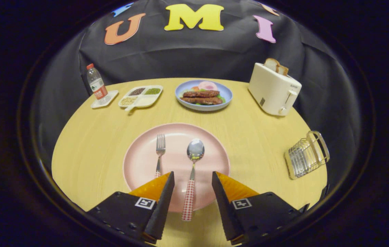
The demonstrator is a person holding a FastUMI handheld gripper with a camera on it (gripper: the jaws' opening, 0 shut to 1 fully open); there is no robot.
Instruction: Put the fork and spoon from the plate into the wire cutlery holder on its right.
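- Gripper view: the gripper [193, 178] stands wide open, holding nothing.
- The spoon [193, 168] lies on the pink plate [139, 161], its checked handle running between the fingers.
- The fork [159, 152] lies just ahead of the left finger.
- The wire cutlery holder [306, 154] stands well off right on the round wooden table [91, 147].

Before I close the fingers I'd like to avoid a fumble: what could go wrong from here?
1. The open gripper straddles the spoon handle, which lies flat on the pink plate; a shallow pinch may slip.
2. The fork lies close beside one finger and could get nudged.
3. The wire cutlery holder sits near the table edge; a bump might push it off.
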